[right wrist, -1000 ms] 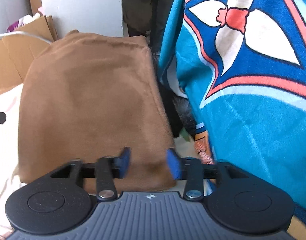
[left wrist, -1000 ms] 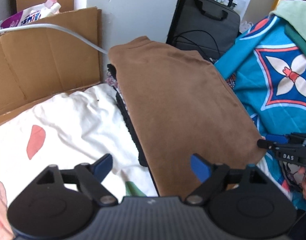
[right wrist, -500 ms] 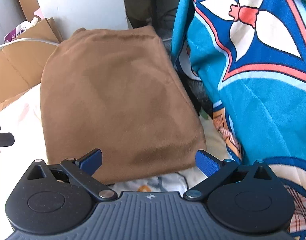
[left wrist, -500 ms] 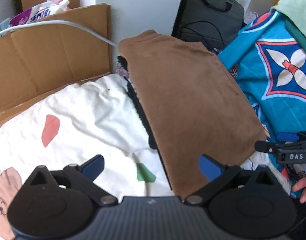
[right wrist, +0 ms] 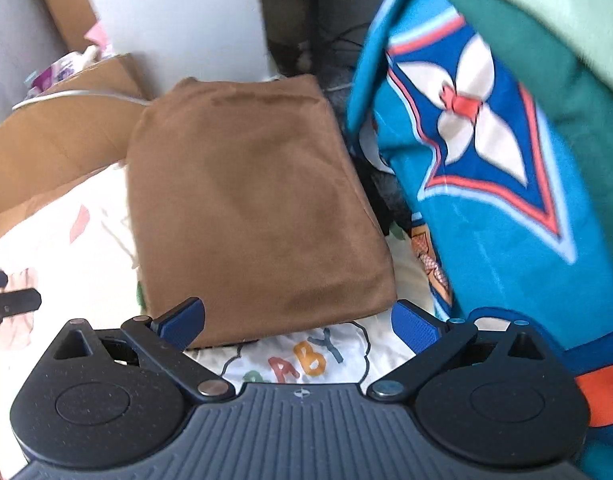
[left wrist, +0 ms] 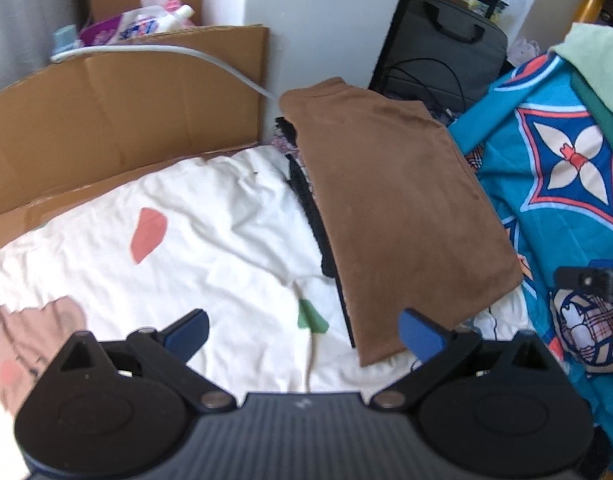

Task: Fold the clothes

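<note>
Both claws, left gripper [left wrist: 302,334] and right gripper [right wrist: 298,318], have just been opening and hold nothing; the brown garment [right wrist: 254,204] lies folded; I'd lift clear without snagging its near edge.

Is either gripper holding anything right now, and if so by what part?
Nothing is held. The left gripper and right gripper are both open, clear of the folded brown garment.
</note>
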Action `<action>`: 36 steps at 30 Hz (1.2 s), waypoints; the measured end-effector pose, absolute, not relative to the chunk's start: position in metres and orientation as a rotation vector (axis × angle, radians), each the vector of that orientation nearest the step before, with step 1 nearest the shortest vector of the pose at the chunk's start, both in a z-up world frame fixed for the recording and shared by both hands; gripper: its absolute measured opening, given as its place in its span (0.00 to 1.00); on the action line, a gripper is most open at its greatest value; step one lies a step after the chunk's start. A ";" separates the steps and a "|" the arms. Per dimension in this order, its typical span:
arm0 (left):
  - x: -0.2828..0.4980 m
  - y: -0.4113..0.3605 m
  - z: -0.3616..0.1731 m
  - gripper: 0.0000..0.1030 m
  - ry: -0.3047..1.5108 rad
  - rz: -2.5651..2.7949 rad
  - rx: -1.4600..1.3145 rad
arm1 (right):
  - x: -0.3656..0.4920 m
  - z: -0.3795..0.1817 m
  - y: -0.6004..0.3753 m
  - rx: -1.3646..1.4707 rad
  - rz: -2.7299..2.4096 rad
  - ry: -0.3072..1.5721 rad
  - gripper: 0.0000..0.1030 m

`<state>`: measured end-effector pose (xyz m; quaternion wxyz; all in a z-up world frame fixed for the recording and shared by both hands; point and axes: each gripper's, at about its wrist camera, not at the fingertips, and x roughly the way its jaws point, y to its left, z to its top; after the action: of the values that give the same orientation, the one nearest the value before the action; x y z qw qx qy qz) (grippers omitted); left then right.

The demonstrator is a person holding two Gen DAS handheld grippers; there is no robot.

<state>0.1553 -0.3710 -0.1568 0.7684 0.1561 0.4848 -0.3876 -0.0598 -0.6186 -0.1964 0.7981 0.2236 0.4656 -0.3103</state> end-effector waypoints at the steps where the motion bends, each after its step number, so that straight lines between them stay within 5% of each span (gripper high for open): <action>1: 0.153 -0.368 -0.149 0.99 1.050 -0.841 0.343 | -0.060 -0.188 -0.616 0.470 -0.658 1.004 0.99; 23: 0.105 -0.273 0.039 0.99 0.962 -0.695 0.328 | -0.087 -0.035 -0.557 0.505 -0.566 0.942 0.99; 36: 0.064 -0.212 0.101 0.99 0.938 -0.644 0.282 | -0.101 0.039 -0.499 0.482 -0.456 0.863 0.99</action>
<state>0.0638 -0.2119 0.1006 0.8332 0.1331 0.4424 -0.3039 -0.1009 -0.4988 0.0389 0.8555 0.2293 0.4104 -0.2170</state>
